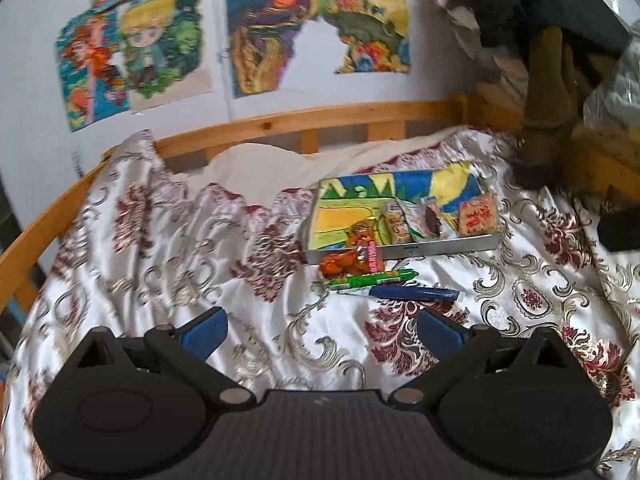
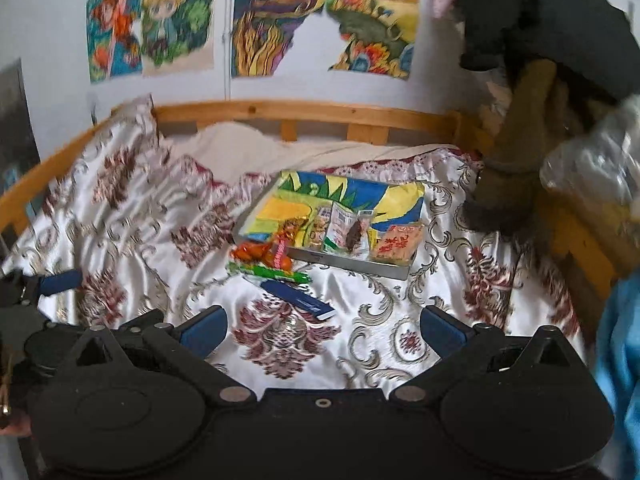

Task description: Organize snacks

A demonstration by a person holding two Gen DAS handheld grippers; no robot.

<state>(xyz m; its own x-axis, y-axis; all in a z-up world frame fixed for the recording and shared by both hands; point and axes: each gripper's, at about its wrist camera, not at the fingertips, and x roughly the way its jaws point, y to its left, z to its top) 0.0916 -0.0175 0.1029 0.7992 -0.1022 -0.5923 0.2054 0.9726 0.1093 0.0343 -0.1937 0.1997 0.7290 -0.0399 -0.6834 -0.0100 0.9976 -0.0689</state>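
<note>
- Satin bedspread (image 1: pixel 168 240) carries your tray (image 1: pixel 400 250) of snacks; three packets, probably wrapped sweets (image 1: pixel 348 262), lie beside it.
- Your left gripper (image 1: pixel 322 330) and right gripper (image 2: pixel 323 330) both hover with fingers spread, empty.
- Only the right wrist view shows the other gripper's blue finger (image 2: pixel 60 281).

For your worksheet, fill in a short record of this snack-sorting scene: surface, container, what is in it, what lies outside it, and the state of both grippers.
Surface: patterned bedspread on a wooden-framed bed
Container: shallow tray with colourful lining
In tray: several snack packets, including a red-printed packet at the right end
Outside tray, near its front edge: orange snack, green packet, blue packet
Left gripper: open, empty, above the bedspread
Right gripper: open, empty
</note>
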